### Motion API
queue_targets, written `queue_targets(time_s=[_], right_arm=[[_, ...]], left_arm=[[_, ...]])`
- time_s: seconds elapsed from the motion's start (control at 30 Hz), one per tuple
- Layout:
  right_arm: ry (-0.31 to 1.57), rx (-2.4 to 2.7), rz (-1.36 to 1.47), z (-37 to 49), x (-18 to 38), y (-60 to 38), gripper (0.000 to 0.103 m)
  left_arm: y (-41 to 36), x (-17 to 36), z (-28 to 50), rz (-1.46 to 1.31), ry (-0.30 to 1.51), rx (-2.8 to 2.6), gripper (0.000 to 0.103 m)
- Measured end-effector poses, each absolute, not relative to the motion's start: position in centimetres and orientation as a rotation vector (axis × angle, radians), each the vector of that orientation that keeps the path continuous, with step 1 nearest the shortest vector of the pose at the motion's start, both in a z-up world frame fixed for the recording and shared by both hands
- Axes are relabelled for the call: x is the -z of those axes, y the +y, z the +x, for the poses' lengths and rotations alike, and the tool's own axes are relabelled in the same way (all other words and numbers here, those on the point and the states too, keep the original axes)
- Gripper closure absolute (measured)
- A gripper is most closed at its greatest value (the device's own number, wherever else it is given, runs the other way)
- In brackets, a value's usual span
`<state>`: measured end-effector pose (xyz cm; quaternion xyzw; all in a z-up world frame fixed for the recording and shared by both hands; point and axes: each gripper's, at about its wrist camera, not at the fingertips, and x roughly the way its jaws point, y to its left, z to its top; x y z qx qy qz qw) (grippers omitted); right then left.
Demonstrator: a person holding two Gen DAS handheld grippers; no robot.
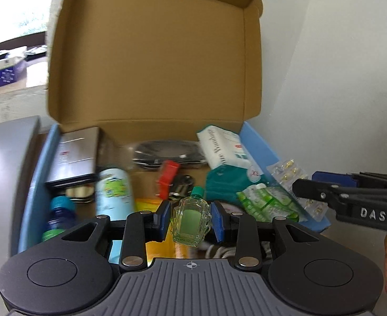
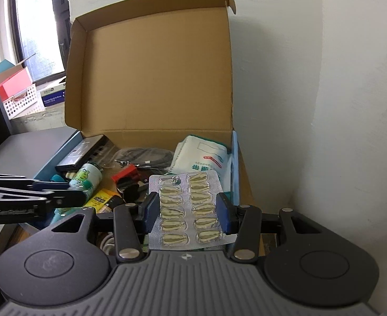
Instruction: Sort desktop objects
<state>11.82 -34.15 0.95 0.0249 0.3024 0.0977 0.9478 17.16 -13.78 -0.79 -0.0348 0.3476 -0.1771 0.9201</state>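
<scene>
An open cardboard box (image 1: pixel 151 52) with blue side walls holds several items. In the left wrist view my left gripper (image 1: pixel 190 218) is shut on a small green glass bottle (image 1: pixel 191 217) with a green cap, held above the box's front. In the right wrist view my right gripper (image 2: pixel 188 212) is shut on a blister pack of yellow capsules (image 2: pixel 187 210), held flat above the box's right front. The right gripper also shows in the left wrist view (image 1: pixel 346 197), with the blister pack (image 1: pixel 296 181) at the box's right wall. The left gripper shows at the left of the right wrist view (image 2: pixel 48 197).
Inside the box lie a black device (image 1: pixel 72 158), a spray can (image 1: pixel 114 189), a blue-capped bottle (image 1: pixel 57 218), a red clip (image 1: pixel 168 177), a black cable bag (image 1: pixel 167 152), a bandage pack (image 1: pixel 227 155) and a green sachet (image 1: pixel 267 200). A white wall (image 2: pixel 325 105) stands right. A grey surface (image 1: pixel 6 152) lies left.
</scene>
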Motion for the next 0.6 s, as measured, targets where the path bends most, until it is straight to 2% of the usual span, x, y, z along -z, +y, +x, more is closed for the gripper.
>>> queue_targets(time_s=[0.6], right_arm=[[0.612, -0.225, 0.113, 13.1, -0.1, -35.3, 0.050]], left_arm=[[-15.9, 1.9, 22.9, -0.152, 0.748, 0.284, 0.067]])
